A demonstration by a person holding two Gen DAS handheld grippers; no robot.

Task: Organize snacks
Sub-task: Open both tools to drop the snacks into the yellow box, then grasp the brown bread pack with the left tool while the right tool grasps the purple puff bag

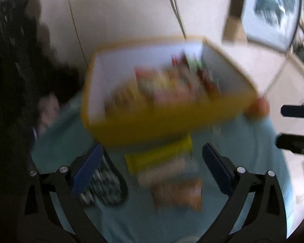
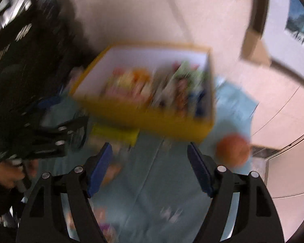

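Both views are motion-blurred. A yellow box point(image 1: 162, 125) with a white inside holds several snack packs and sits on a light blue cloth point(image 1: 131, 218); it also shows in the right wrist view point(image 2: 152, 119). My left gripper point(image 1: 152, 168) is open above a yellow snack pack point(image 1: 160, 158), a pale and brown pack point(image 1: 178, 186) and a dark silvery pack point(image 1: 105, 184). My right gripper point(image 2: 150, 168) is open and empty over the cloth point(image 2: 152, 192). The yellow pack point(image 2: 115, 133) lies ahead of its left finger.
An orange ball point(image 2: 233, 149) lies on the cloth right of the box; it also shows in the left wrist view point(image 1: 259, 106). The left gripper point(image 2: 50, 139) appears at the left of the right wrist view. Pale tiled floor surrounds the cloth. Dark furniture stands at the left.
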